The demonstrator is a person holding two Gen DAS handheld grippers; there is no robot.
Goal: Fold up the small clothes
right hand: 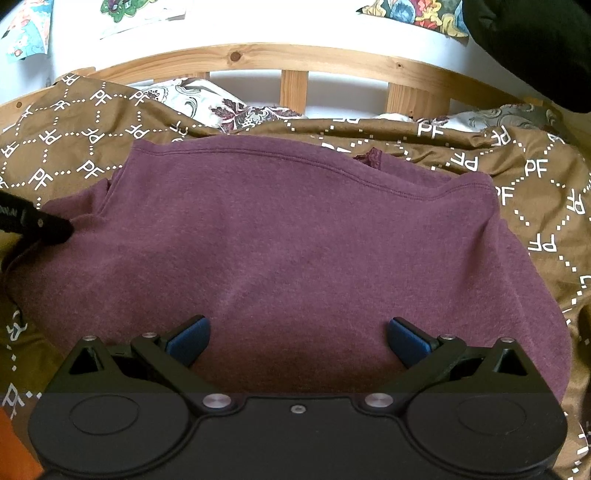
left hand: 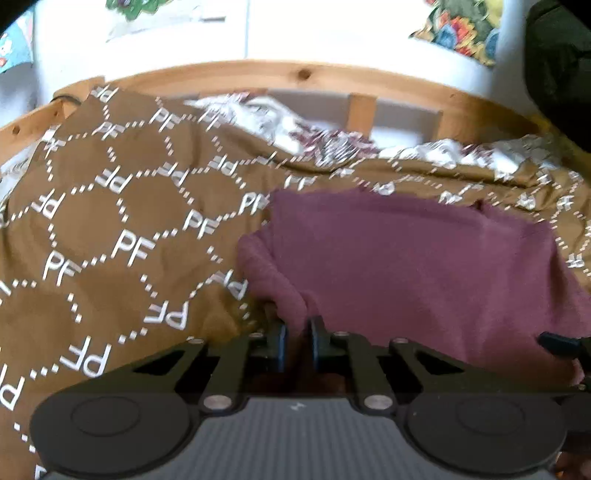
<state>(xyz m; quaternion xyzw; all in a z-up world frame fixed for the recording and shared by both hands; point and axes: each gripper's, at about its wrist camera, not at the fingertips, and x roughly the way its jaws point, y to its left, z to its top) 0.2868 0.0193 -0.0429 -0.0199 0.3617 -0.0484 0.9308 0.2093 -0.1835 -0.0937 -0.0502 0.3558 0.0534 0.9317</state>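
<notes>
Right hand-held gripper (right hand: 298, 341), black linkage with blue pads (right hand: 189, 339), nearest the lens in the right wrist view, jaws spread wide and released, nothing between them, hovering over the near edge of the garment. Left hand-held gripper (left hand: 297, 343), black, jaws drawn nearly together and clenched on a raised fold at the left near edge of the maroon knit fabric garment (right hand: 288, 251); same gripper's tip shows at the left margin of the right wrist view, touching the garment's left side. Largest thing: brown bed cover printed with white "PF" letters and dotted hexagons (left hand: 110, 229), spread across the bed, rumpled, covering most of both views. On it lies the maroon garment, mostly flat, stitched hem along its far edge, a small darker bit of fabric poking up behind that hem to the right; its left edge is bunched up toward the left gripper. Behind the cover, light pine wooden bed frame with a curved top rail and upright slats (right hand: 293, 90), against a white wall. Between cover and frame, white pillow or sheet with dark floral print (right hand: 207, 103), partly tucked under the cover. Colourful paper pictures on the wall (right hand: 413, 11), cut off by the top edge. Dark shape at top right of both views, cannot tell what. Left wrist view is motion-blurred.
</notes>
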